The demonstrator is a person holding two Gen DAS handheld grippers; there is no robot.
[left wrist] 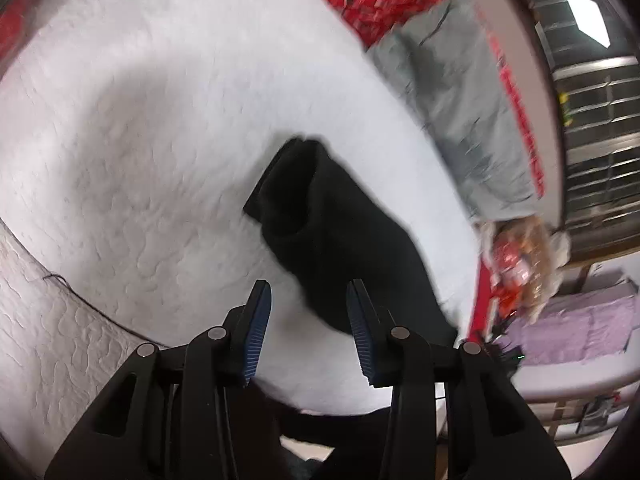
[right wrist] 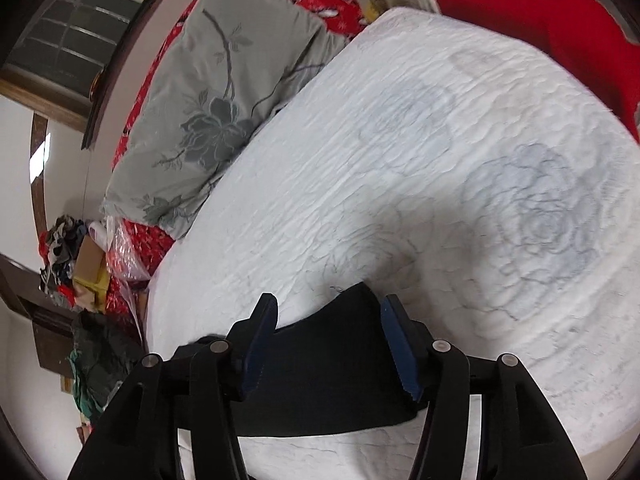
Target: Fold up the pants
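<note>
one pair of black pants (left wrist: 340, 240) lies on one white quilted bed (left wrist: 140, 140). one grey flowered pillow (right wrist: 212, 108) sits at the bed's edge. two tongs show, the left tongs (left wrist: 309, 312) and the right tongs (right wrist: 332, 340), each with two blue-padded fingers.

We had two fisheye views, each looking forward and steeply down along its own tongs. The left tongs (left wrist: 308, 300) framed the white quilted bed (left wrist: 140, 140) from close above. The right tongs (right wrist: 328, 316) faced the same bed nearer still. Both views shared the black pants (left wrist: 336, 232) and the grey pillow (right wrist: 208, 112).
</note>
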